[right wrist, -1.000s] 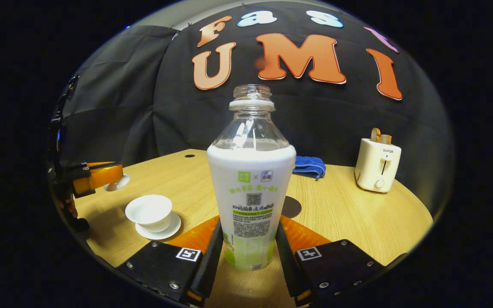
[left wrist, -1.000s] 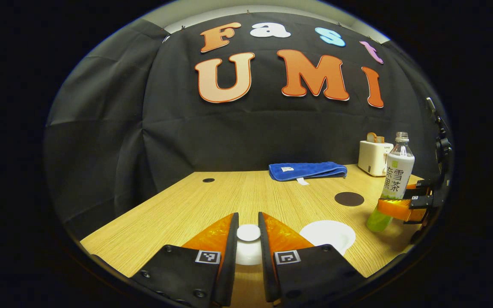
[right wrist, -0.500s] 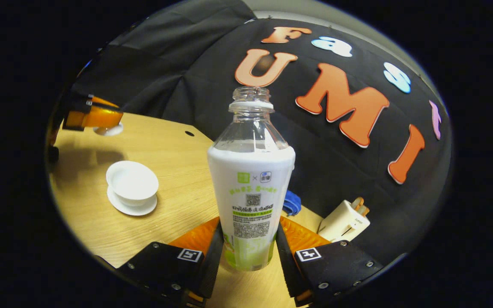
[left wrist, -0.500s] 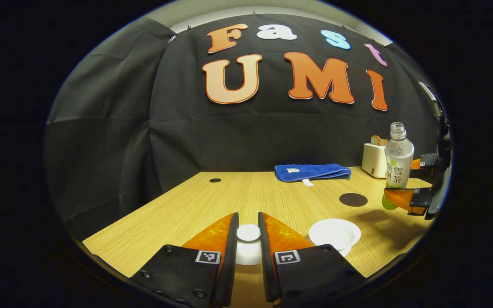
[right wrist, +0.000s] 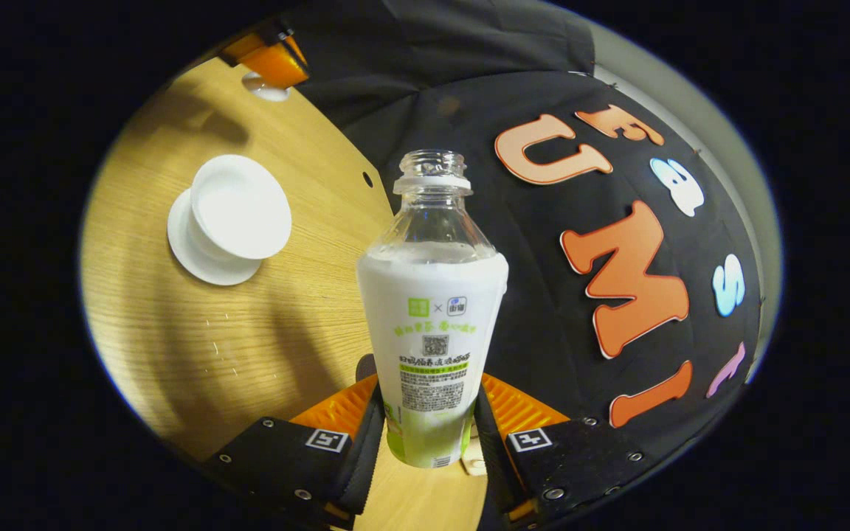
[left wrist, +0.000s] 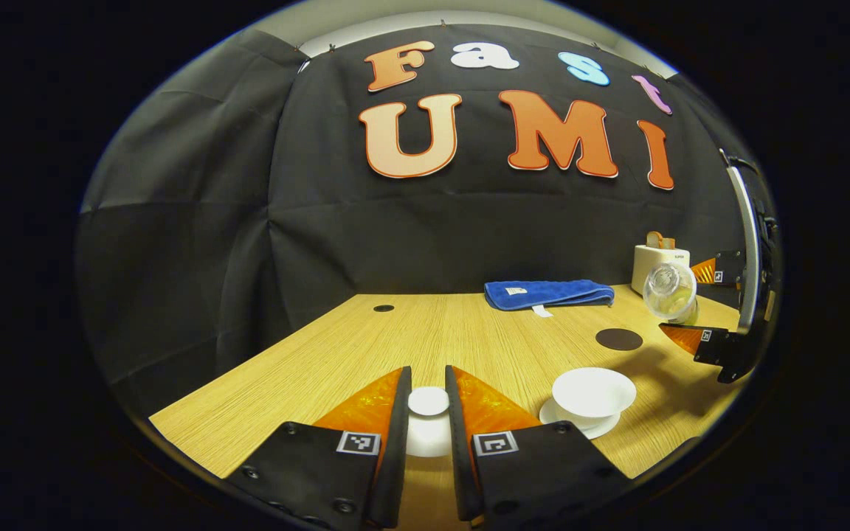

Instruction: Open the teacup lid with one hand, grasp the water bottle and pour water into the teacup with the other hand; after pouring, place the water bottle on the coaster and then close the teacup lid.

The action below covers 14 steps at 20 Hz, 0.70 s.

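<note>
My left gripper is shut on the knob of the white teacup lid and holds it just above the table. To its right the white teacup stands uncovered on its saucer. My right gripper is shut on the lower body of the uncapped water bottle. In the left gripper view the bottle is in the air, tipped over, its mouth facing the camera, right of and above the cup. The right gripper view shows the teacup up and to the left of the bottle mouth. The dark round coaster lies behind the cup.
A folded blue towel lies at the back of the wooden table, with a white toaster to its right. A small round hole sits in the tabletop at the back left. The other gripper with the lid is beyond the cup.
My right gripper has lifted the bottle off the table and tipped it over toward the cup. My left gripper has kept the lid almost still.
</note>
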### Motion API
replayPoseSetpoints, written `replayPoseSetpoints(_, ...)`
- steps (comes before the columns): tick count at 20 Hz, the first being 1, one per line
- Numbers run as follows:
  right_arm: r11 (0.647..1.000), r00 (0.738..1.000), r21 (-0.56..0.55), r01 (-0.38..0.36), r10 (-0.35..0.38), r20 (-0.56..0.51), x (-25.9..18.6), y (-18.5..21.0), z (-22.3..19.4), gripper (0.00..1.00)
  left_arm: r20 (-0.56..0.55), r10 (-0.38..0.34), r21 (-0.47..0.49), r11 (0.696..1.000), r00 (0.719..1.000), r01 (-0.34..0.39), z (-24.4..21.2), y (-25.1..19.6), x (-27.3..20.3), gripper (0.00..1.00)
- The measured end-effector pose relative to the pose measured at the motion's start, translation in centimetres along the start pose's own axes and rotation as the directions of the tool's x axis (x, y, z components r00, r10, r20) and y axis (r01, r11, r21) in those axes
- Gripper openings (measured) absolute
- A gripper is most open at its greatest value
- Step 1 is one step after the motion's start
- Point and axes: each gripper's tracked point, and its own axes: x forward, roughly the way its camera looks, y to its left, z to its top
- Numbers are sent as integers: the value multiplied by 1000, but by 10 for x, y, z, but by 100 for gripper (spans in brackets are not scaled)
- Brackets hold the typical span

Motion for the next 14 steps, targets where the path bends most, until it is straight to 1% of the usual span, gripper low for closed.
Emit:
replayPoseSetpoints(2, 996, 1000, -82, 19, -17, 19, -1, -2, 4, 64, -2, 2, -4, 1000, 1000, -2, -1, 2, -1, 30)
replayPoseSetpoints(5, 979, 998, -201, 43, -33, 52, 5, -4, 12, 64, 0, 11, -18, 1000, 1000, -11, -1, 9, -4, 32)
replayPoseSetpoints(6, 974, 998, -221, 48, -35, 60, 6, -4, 13, 64, -2, 15, -18, 1000, 1000, -15, -3, 12, -4, 30)
replayPoseSetpoints(7, 969, 997, -240, 55, -40, 68, 8, -5, 14, 64, -2, 19, -15, 1000, 1000, -19, -4, 13, -4, 32)
replayPoseSetpoints(8, 964, 996, -259, 63, -45, 74, 10, -5, 15, 64, -2, 21, -14, 1000, 1000, -21, -3, 15, -6, 32)
replayPoseSetpoints(10, 946, 994, -313, 90, -64, 91, 13, -7, 20, 64, -2, 20, -13, 1000, 1000, -20, -4, 16, -6, 30)
replayPoseSetpoints(12, 925, 991, -362, 118, -84, 109, 14, -12, 23, 64, -1, 23, -14, 1000, 1000, -23, -5, 19, -6, 32)
replayPoseSetpoints(13, 916, 989, -380, 126, -88, 117, 14, -12, 25, 64, -1, 24, -16, 1000, 1000, -24, -5, 19, -7, 30)
replayPoseSetpoints(14, 910, 988, -394, 132, -90, 124, 14, -14, 26, 64, -2, 24, -17, 1000, 1000, -24, -6, 19, -7, 31)
